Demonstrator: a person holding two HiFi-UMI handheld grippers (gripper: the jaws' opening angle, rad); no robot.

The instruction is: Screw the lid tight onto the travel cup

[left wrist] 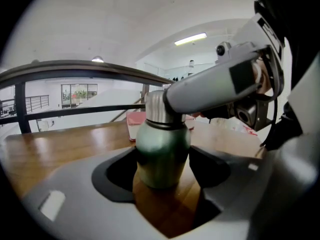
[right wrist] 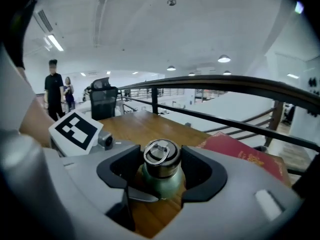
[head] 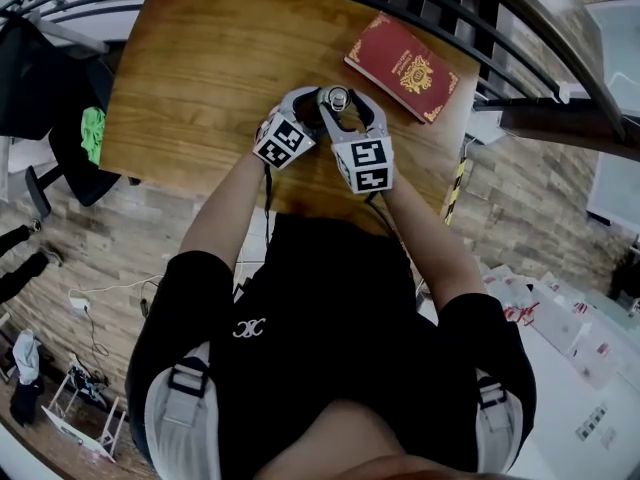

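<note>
The travel cup (left wrist: 161,149), green with a steel top, stands upright on the wooden worktop (head: 220,58) near its near edge, in front of the person. A red booklet (head: 403,66) lies well apart at the far right.

The left gripper (left wrist: 162,156) has its jaws closed on the green body, one dark pad on each side low down. The right gripper (right wrist: 161,156) comes in from the right and higher up. Its jaws are closed on the steel lid (right wrist: 162,166), whose ring handle (right wrist: 157,151) lies flat on top. The lid sits level on the neck, so I judge the thread is already engaged and the step in hand is the tightening.

To do it well:
- Let the left jaws act only as a clamp, firm enough that the body cannot spin and with the base flat on the worktop.
- Roll the right gripper about the cup's upright axis rather than swinging it sideways. A sideways pull would tip the cup or drag it in the left jaws.
- Hold the lid by its steel wall, not by the ring, which would fold and slip.
- When the wrist runs out of turn, open the right jaws, roll back, grip again and turn on.
- Stop once the lid resists and the body starts to twist in the left jaws.

The smooth, rounded body is the likeliest place for a slip.
</note>
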